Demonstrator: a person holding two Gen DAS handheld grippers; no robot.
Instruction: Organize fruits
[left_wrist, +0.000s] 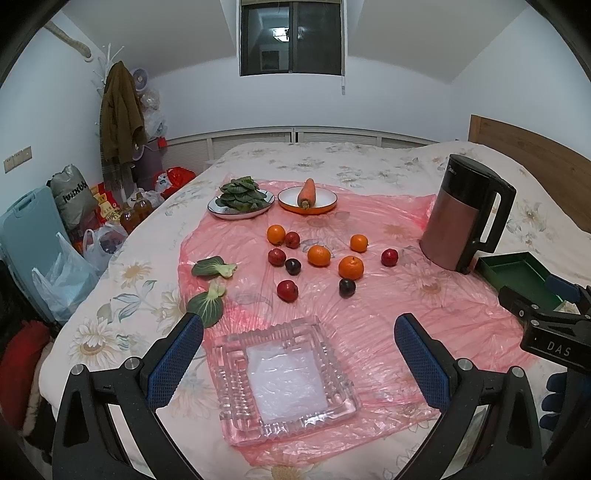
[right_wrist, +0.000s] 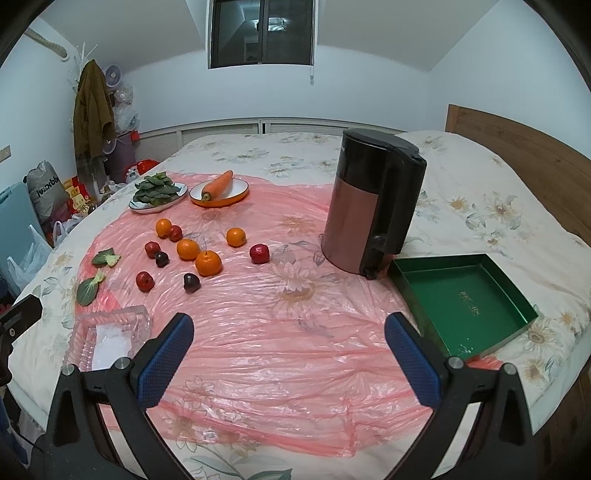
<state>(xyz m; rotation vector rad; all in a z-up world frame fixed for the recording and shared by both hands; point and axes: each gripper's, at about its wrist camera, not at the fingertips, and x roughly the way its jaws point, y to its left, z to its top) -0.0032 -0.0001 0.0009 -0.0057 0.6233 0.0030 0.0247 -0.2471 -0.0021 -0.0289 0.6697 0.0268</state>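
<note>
On the soft bed, both the left gripper (left_wrist: 298, 336) and right gripper (right_wrist: 289, 334) hover wide open, holding nothing. Those oranges (left_wrist: 351, 267) and plums (left_wrist: 287, 290) sit loose on slippery pink plastic (right_wrist: 295, 332), so I reckon a clumsy nudge could roll them away.

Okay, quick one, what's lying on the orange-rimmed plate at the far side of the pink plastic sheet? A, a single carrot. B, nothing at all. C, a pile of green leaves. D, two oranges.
A: a single carrot lies across the orange-rimmed plate, while the green leaves are heaped on the separate plate beside it and the oranges sit loose on the sheet.
</note>
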